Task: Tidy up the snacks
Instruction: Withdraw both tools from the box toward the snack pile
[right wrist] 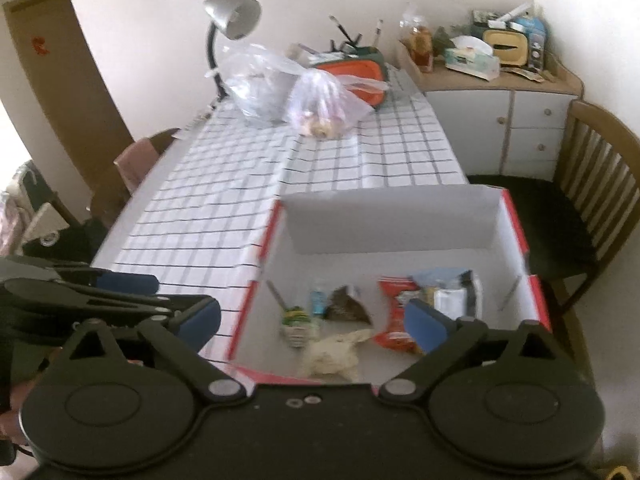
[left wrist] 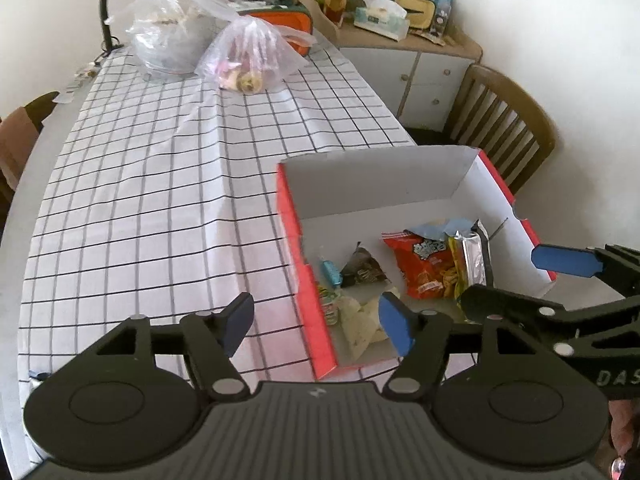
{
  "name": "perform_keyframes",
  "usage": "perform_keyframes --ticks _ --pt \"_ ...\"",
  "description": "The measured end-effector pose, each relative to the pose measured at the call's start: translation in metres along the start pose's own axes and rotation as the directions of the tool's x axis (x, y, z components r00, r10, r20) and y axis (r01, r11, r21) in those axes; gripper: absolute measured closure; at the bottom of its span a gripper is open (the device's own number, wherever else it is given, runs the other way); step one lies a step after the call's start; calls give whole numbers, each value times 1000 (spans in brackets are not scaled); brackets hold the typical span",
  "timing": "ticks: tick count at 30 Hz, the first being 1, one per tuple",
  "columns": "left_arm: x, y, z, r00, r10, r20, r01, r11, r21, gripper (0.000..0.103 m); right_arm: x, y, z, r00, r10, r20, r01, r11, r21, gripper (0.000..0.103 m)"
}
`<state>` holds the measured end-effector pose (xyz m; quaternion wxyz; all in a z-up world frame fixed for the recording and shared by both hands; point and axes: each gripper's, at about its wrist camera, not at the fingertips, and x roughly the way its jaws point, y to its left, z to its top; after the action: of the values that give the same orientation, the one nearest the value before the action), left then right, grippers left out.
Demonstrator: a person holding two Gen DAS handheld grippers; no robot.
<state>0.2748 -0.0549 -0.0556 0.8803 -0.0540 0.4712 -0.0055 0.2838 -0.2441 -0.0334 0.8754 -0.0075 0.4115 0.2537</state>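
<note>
A red cardboard box (left wrist: pixel 289 216) with a white inside stands on the checked tablecloth (left wrist: pixel 160 200). In it lie a red chip bag (left wrist: pixel 424 264), a yellow and silver packet (left wrist: pixel 470 256), a dark triangular packet (left wrist: pixel 362 268), a small blue sweet (left wrist: pixel 331 272), a pale packet (left wrist: pixel 362 324) and a green striped packet (left wrist: pixel 328 300). My left gripper (left wrist: pixel 318 324) hangs open over the box's near left wall, holding nothing. My right gripper (right wrist: pixel 312 322) is open and empty above the box (right wrist: pixel 384 220), over the pale packet (right wrist: pixel 332 350) and red bag (right wrist: pixel 396 312).
Two clear plastic bags (left wrist: pixel 248 56) with food, a desk lamp (left wrist: pixel 106 8) and an orange case (left wrist: pixel 286 20) sit at the table's far end. A wooden chair (left wrist: pixel 504 120) and a cluttered white cabinet (left wrist: pixel 424 72) stand to the right of the table.
</note>
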Motion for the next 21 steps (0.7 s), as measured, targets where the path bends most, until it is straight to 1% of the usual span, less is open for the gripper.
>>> perform_keyframes --ticks 5,12,21 --pt "-21 26 -15 1000 -2 24 3 1000 -26 32 -6 30 -6 999 44 14 -44 999 -7 0" --pt "-48 71 -40 999 10 44 -7 998 -58 31 -2 81 -19 996 89 9 -88 994 -69 0" --pt "-71 144 -72 996 79 28 -75 989 -128 30 20 132 -38 993 110 -50 -114 989 -91 0"
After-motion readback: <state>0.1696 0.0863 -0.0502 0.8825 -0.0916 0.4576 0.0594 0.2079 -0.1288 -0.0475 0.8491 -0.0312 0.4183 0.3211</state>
